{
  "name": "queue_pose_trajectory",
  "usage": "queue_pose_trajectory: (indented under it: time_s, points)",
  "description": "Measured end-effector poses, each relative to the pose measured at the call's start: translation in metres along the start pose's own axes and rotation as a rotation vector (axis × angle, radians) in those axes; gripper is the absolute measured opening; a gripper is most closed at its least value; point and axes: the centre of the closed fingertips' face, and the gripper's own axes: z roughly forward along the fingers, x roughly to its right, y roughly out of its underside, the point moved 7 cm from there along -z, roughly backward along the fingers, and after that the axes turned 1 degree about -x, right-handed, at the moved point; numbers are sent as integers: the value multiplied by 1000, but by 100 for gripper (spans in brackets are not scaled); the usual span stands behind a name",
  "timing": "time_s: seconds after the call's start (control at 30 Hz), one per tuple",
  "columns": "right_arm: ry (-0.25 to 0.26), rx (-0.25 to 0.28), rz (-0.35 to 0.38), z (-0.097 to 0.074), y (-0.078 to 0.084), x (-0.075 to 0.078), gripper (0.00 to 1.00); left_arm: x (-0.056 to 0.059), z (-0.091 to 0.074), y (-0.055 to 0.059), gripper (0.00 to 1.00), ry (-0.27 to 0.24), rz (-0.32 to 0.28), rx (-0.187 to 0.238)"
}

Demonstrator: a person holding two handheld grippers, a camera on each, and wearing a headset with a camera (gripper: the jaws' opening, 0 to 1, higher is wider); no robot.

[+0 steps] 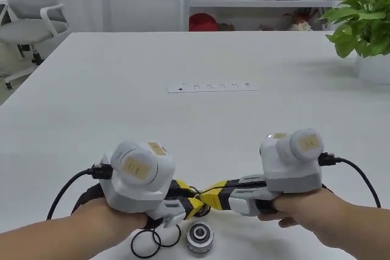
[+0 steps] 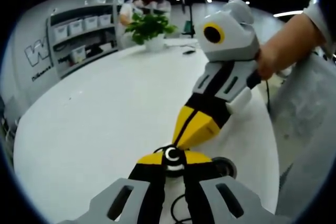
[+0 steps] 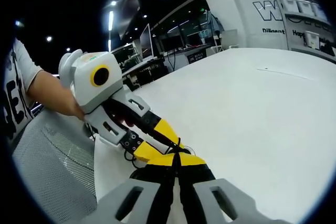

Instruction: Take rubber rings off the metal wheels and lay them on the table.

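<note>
The white table (image 1: 201,59) spread wide, a white power strip (image 1: 210,87) lying flat well beyond the work. At the near edge the two tongs met tip to tip. The left gripper (image 2: 172,158) was closed on a small metal wheel (image 2: 172,155), dark-rimmed with a pale hub. The right gripper (image 3: 176,157) had its yellow tips drawn together at that wheel's edge; whether it pinched a ring could not be told. The head view added a second wheel (image 1: 199,235), ribbed and silvery, on the table just below the tips, and two thin black rubber rings (image 1: 157,239) overlapping beside it. The wall lettering (image 3: 273,31) read "Diligent" under a large "W".
</note>
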Motion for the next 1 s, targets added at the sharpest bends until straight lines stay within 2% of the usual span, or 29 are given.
queue_pose_trajectory:
  time_s: [0.43,0.57,0.73,1.0]
  points:
    - [15,-2,22,-1,0,4,0,-1,0,1,13,21,-23,27]
    - [20,-1,29,-2,0,5,0,-1,0,0,14,27,-13,26]
    - [20,-2,36,-3,0,5,0,-1,0,0,14,30,-27,27]
    - [13,-2,40,-3,-1,4,0,0,-6,-1,17,39,2,32]
